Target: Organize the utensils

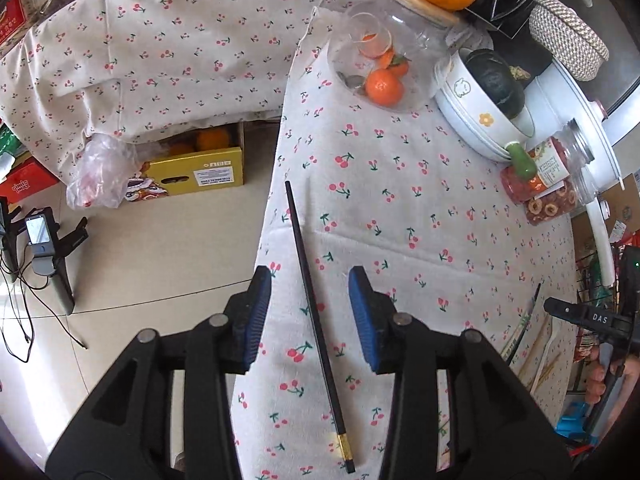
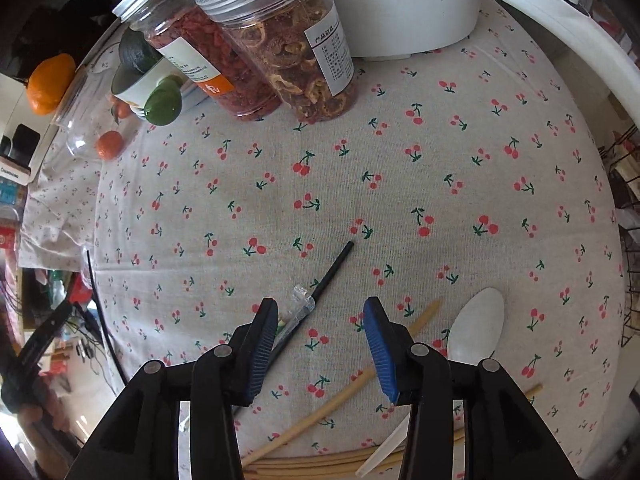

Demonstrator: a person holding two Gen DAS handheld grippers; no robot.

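**Clerk A:** Item one, left gripper [image 1: 308, 316]?
**Clerk B:** Jaws standing spread, pinching nothing. A black chopstick [image 1: 316, 328] is lying flat on the cherry-print desk [image 1: 400, 200], running between the jaws, touching neither pad.

**Clerk A:** Item two, right gripper [image 2: 320, 344]?
**Clerk B:** Jaws likewise spread and gripping nothing. A second black chopstick [image 2: 320, 292], with a clear wrapper [image 2: 302, 304] partly on it, is lying just beside the left jaw. Bamboo chopsticks [image 2: 352, 388] are crossing beneath the jaws. A white spoon [image 2: 476, 328] is resting beside the right jaw.

**Clerk A:** Beyond the jaws?
**Clerk B:** Two jars [image 2: 280, 40] of dried goods are standing well ahead.
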